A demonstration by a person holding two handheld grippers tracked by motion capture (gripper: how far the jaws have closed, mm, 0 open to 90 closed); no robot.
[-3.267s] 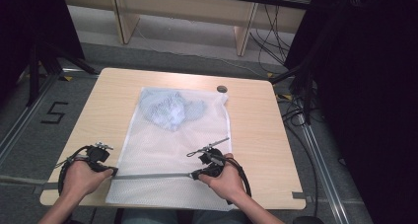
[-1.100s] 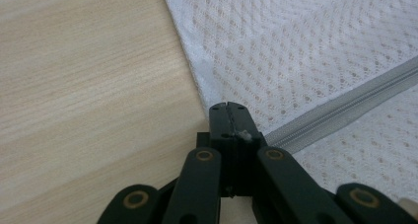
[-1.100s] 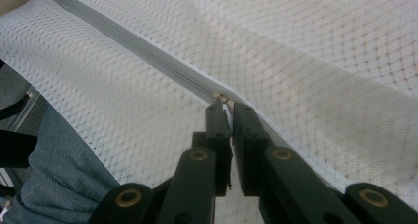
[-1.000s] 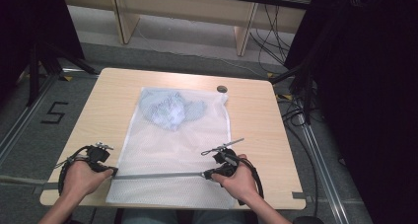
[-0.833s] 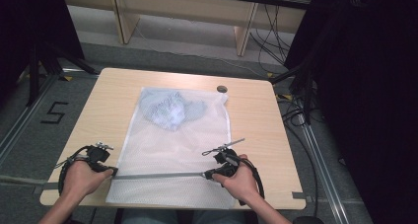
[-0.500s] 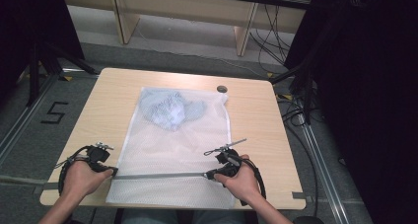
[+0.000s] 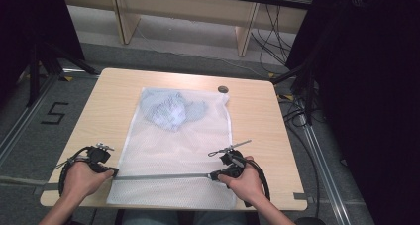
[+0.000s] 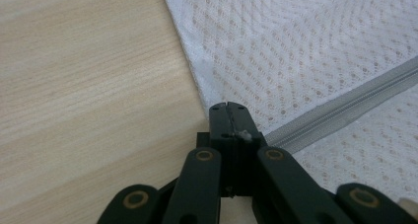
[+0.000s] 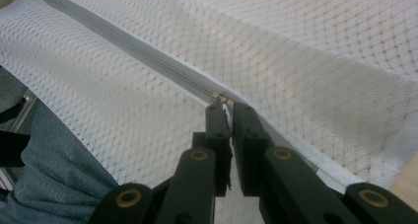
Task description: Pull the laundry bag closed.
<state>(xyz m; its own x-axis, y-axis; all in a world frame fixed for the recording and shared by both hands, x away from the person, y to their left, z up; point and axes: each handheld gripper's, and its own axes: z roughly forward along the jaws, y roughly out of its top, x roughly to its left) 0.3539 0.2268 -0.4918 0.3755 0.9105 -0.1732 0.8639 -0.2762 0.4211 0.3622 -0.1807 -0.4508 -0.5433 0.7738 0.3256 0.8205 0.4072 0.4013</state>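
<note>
- Pale wood desk [image 7: 114, 96] carries my mesh bag [image 7: 178, 155], flat, reaching its near edge.
- My left gripper [image 8: 227, 110] clamps the bag's left edge at the zip's [image 8: 345, 105] end, I judge to anchor it.
- My right gripper [image 9: 226, 104] pinches the slider [image 9: 220, 97], fingers nearly closed.
- White, see-through bag; bluish cloth [image 7: 171, 108] bunched at its far end.

Even, soft overhead light – dark, murky surroundings – close-ups slightly blurred, perhaps from nearness.
</note>
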